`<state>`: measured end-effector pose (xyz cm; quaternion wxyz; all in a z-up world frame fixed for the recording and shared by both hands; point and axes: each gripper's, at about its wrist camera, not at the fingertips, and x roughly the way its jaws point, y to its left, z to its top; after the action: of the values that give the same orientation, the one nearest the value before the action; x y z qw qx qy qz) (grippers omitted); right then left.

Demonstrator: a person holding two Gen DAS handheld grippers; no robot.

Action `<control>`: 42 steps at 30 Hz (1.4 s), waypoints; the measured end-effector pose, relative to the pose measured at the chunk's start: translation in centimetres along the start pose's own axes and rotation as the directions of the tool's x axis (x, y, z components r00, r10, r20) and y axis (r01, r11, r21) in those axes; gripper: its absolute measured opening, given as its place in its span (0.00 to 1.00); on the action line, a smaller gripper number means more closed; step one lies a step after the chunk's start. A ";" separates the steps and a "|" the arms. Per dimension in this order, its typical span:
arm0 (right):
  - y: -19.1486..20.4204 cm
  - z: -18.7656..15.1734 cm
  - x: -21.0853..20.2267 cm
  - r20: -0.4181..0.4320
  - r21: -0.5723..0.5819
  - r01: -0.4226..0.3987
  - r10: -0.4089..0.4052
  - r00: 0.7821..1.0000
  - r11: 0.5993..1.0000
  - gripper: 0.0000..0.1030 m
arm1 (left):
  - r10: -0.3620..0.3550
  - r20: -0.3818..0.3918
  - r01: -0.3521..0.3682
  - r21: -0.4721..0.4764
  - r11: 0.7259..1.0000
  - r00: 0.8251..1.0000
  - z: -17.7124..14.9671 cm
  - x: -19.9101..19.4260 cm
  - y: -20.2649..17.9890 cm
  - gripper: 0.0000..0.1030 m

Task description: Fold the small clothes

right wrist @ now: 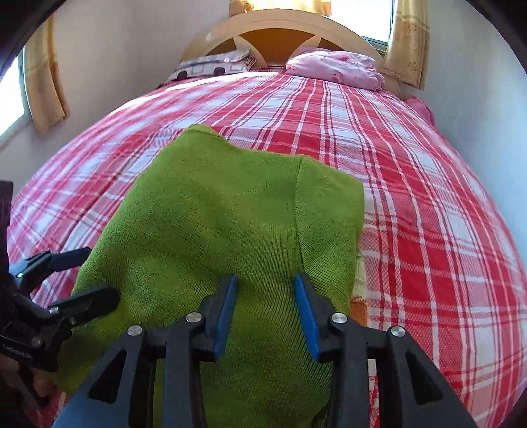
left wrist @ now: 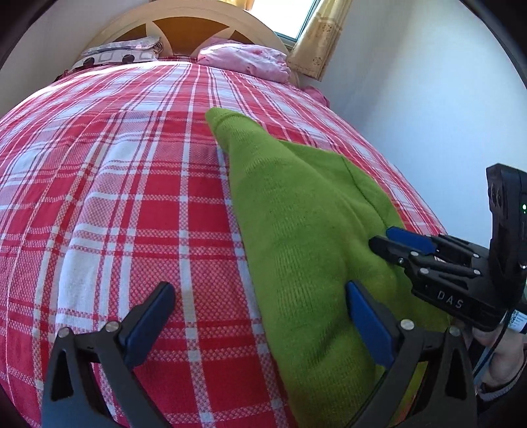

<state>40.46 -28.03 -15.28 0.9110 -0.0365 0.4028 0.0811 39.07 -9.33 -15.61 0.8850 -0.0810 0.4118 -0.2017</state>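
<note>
On a bed (left wrist: pixel 115 197) spread with a red-and-white plaid woven cover, we see a bright green knitted garment (left wrist: pixel 296 214) lying partly folded, its narrow end reaching toward the arched wooden headboard (left wrist: pixel 184 26). From the right wrist view the green knitted garment (right wrist: pixel 214 214) fills the near middle of the bed, one side panel doubled over along a seam.

Our left tongs (left wrist: pixel 260 316) stand spread wide, one blue-padded finger over bare plaid, the other at the garment's near edge; nothing is clamped between them. In the right wrist view the left tongs (right wrist: pixel 89 276) sit at the garment's left border.

Our right tongs (right wrist: pixel 266 296) are partly parted above the knit, the pads gripping no cloth that we can make out. Seen from the left wrist, the right tongs (left wrist: pixel 385 238) point into the green fabric from the right, with a hand (left wrist: pixel 504 355) below them.

A crumpled pink pillow (left wrist: pixel 243 59) and a grey patterned pillow (left wrist: pixel 122 52) rest by the headboard, yellow curtains (right wrist: pixel 408 39) beside the window.
</note>
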 end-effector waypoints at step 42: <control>-13.1 1.7 0.8 0.111 0.374 -0.276 0.253 0.961 0.886 0.75 | -0.001 -0.027 0.003 0.082 0.997 1.000 -1.0 0.5 -1.3 1.00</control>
<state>44.53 -40.65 -14.72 0.8921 0.2010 0.3849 0.1246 38.26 -10.67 -16.19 0.8817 -0.0422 0.4150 -0.2206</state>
